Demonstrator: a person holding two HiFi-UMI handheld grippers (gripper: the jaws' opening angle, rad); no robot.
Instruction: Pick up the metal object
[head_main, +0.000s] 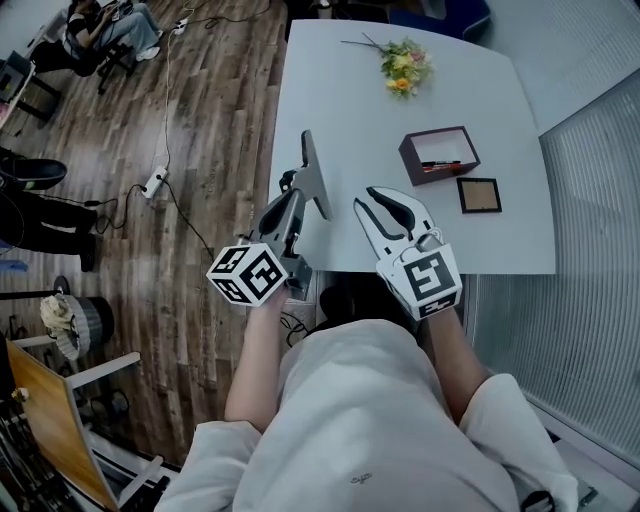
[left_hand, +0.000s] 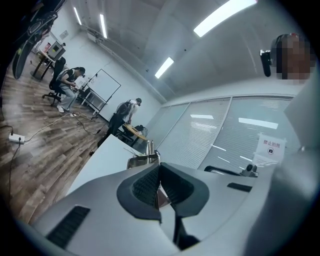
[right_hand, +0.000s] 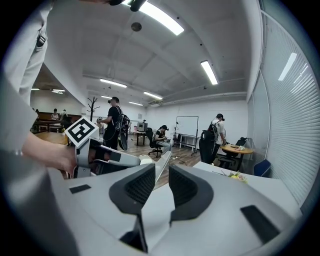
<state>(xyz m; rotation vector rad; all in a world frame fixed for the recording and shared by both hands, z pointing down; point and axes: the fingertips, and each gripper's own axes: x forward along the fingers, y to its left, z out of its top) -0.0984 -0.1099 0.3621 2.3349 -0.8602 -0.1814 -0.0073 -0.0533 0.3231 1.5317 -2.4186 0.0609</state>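
The metal object (head_main: 314, 172) is a thin grey plate held on edge above the white table's (head_main: 350, 90) near left corner. My left gripper (head_main: 296, 196) is shut on its lower end. In the left gripper view the pads (left_hand: 145, 187) pinch the plate, and its far end (left_hand: 149, 157) sticks out beyond the left gripper (left_hand: 159, 172). My right gripper (head_main: 375, 200) hovers just right of it over the table's near edge, open, with nothing between its jaws. The right gripper view shows the open right gripper (right_hand: 161, 185), with the plate (right_hand: 162, 167) and the left gripper's marker cube (right_hand: 81, 132) beyond.
A dark open box (head_main: 440, 152) with small items stands on the table's right, a small square frame (head_main: 478, 194) beside it. A flower sprig (head_main: 403, 68) lies at the far side. Cables and a power strip (head_main: 155, 182) cross the wood floor left; people sit far off.
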